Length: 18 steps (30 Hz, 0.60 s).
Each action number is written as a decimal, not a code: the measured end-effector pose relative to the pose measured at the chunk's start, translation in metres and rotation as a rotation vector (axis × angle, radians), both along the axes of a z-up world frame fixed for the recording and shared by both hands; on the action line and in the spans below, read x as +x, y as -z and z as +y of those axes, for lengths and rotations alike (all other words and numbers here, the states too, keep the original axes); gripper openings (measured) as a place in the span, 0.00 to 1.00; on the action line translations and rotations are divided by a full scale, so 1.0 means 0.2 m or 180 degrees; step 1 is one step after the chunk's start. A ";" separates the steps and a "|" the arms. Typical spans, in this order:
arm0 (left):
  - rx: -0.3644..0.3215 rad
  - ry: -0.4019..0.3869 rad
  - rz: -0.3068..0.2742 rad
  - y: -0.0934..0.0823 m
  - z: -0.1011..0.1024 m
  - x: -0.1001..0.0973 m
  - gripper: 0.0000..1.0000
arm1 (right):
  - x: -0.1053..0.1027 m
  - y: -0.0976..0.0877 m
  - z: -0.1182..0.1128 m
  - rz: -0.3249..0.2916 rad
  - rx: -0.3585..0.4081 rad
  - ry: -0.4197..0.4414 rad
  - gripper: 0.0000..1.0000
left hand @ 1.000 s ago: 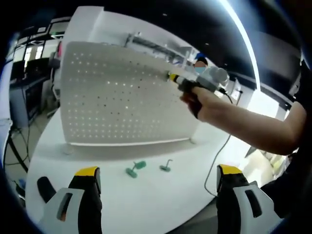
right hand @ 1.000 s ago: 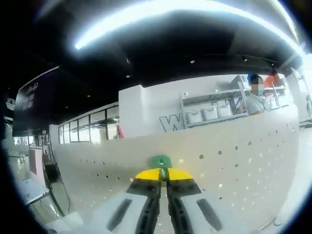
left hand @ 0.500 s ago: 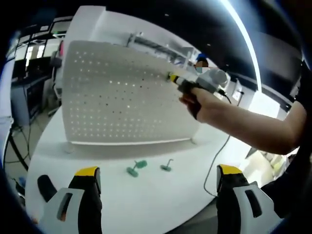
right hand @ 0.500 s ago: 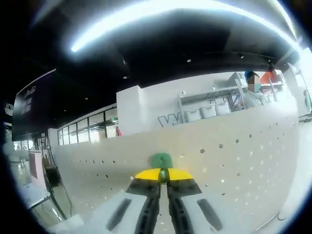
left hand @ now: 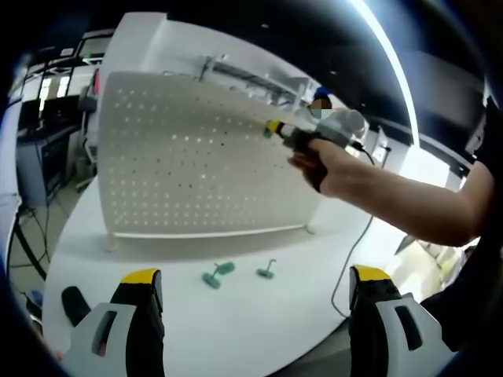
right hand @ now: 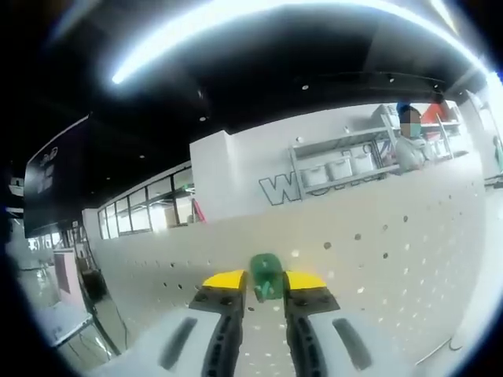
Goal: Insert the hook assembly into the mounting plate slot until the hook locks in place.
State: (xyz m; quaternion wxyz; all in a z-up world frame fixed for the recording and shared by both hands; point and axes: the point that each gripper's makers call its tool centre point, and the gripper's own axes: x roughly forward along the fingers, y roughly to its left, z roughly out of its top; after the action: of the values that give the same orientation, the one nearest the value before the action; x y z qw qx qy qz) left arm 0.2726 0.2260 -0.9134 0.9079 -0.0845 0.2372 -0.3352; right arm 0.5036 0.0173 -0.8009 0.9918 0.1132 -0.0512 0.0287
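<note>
The white perforated mounting plate (left hand: 196, 165) stands upright on the white table (left hand: 204, 322). In the left gripper view a hand brings my right gripper (left hand: 277, 129) to the plate's upper right, a green hook (left hand: 269, 130) at its tip against the holes. In the right gripper view the right gripper (right hand: 266, 281) has its yellow-tipped jaws slightly parted, the green hook (right hand: 267, 275) between them in front of the plate (right hand: 393, 259). My left gripper (left hand: 255, 276) hangs open over the table's near edge, holding nothing.
Two more green hooks (left hand: 218, 273) (left hand: 267, 271) lie on the table in front of the plate. A black object (left hand: 75, 302) sits at the table's left edge. A cable (left hand: 346, 267) hangs off the right side. The person's forearm (left hand: 393, 196) crosses from the right.
The right gripper's jaws, pressed tight on the hook before, have parted a little. The right gripper view has shifted slightly. The left gripper has stayed open and nearly still.
</note>
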 end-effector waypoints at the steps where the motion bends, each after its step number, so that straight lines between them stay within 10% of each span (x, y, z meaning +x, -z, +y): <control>1: 0.0001 -0.0005 -0.0009 -0.01 0.00 0.00 1.00 | -0.01 -0.01 0.00 -0.0001 0.0002 -0.0023 0.16; 18: 0.0041 -0.0197 -0.0052 -0.01 0.09 -0.07 1.00 | -0.23 -0.13 0.03 -0.0126 0.0042 -0.0298 0.23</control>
State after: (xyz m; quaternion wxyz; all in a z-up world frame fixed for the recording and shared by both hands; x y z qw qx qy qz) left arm 0.2582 0.2444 -0.9111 0.9202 -0.0832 0.2292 -0.3062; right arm 0.4574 0.0224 -0.7748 0.9874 0.1215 -0.0656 0.0770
